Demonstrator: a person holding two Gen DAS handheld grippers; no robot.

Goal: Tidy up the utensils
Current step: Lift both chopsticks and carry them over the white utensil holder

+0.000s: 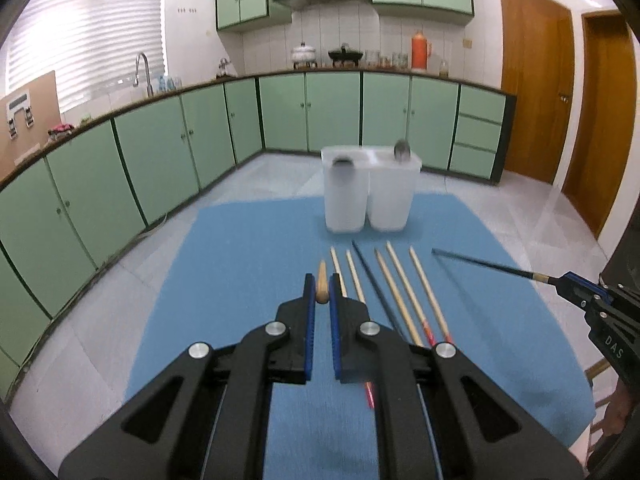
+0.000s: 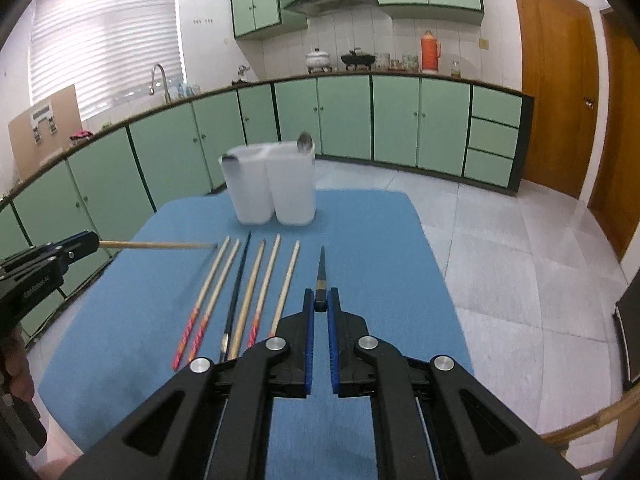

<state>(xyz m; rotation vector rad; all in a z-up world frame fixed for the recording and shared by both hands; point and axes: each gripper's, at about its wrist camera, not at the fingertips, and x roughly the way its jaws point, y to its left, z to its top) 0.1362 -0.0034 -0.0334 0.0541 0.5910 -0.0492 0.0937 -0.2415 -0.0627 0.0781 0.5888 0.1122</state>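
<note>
My left gripper (image 1: pixel 321 285) is shut on a light wooden chopstick (image 1: pixel 321 286) held above the blue mat (image 1: pixel 248 280); the right wrist view shows this chopstick (image 2: pixel 160 245) sticking out level from the left gripper (image 2: pixel 94 241). My right gripper (image 2: pixel 320 300) is shut on a dark chopstick (image 2: pixel 321 276), seen from the left wrist view as a dark chopstick (image 1: pixel 480 264) in the right gripper (image 1: pixel 560 282). Several chopsticks (image 2: pixel 256 288) lie side by side on the mat (image 2: pixel 380 280). A white two-compartment holder (image 1: pixel 370 192) stands beyond them, with a spoon (image 1: pixel 401 149) in it.
The mat covers a table in a kitchen with green cabinets (image 1: pixel 160 148) along the far side. A wooden chair back (image 2: pixel 588 432) shows at the table's right edge. A hand (image 2: pixel 16 368) grips the left tool's handle.
</note>
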